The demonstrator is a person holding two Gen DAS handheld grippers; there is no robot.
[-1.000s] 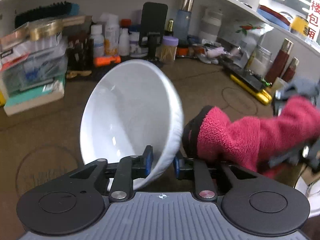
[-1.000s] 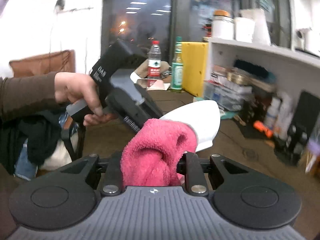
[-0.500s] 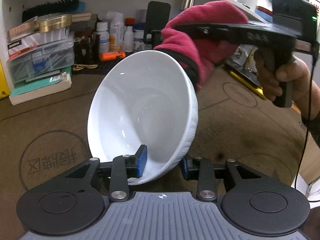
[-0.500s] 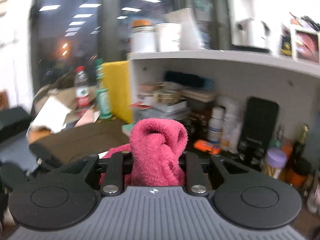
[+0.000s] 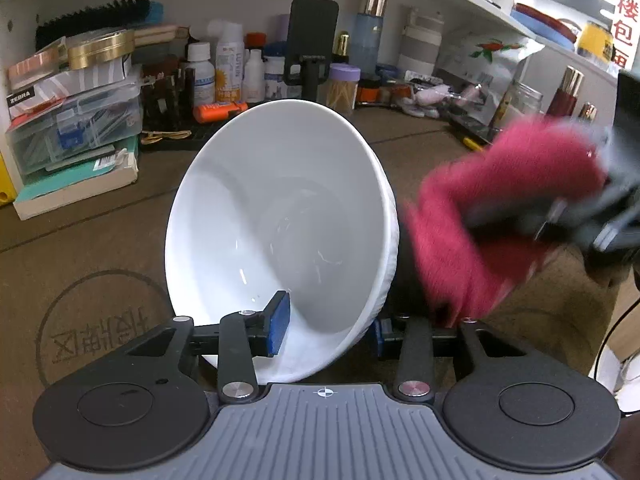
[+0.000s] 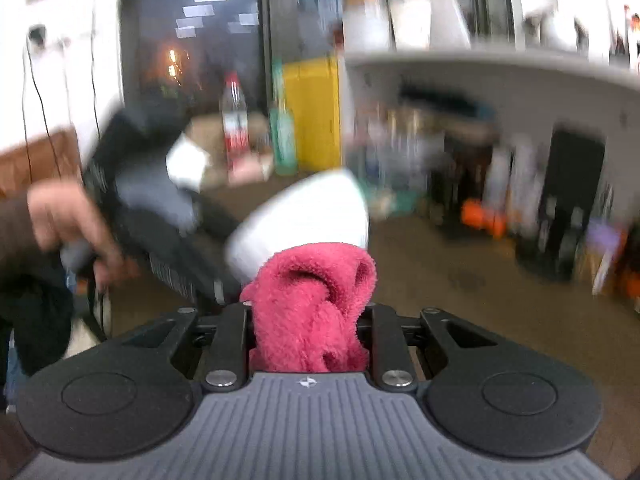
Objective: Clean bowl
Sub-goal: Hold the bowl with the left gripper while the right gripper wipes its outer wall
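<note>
Fingers first. Your left gripper (image 5: 326,330) straddles the rim of the white bowl (image 5: 280,236): one blue pad (image 5: 279,322) sits inside the bowl, clear of the wall, and the other finger is outside, mostly hidden behind the rim. The jaws are opening with the rim between them, and the inner pad shows a gap, so the hold reads loose. Whether the outer pad touches the bowl you cannot tell from here.

Your right gripper (image 6: 308,330) is clamped on the pink cloth (image 6: 314,308), though its jaws are easing open a little. The cloth bulges out past the fingertips, which gives you a soft wiping face and keeps hard plastic off the glaze.

Bowl position: held up above the brown mat (image 5: 80,248), tipped on edge so its mouth faces the left camera. In the left view the cloth sits beside the bowl's outer wall, on its right; contact is blurred and uncertain. That tilt exposes the outside to the cloth hand.

Judgement: the outer wall is the surface being worked. With the left jaws slackening, the bowl may slip or swing under cloth pressure.

Background: cluttered shelf (image 5: 256,68) of bottles and boxes, well behind.
</note>
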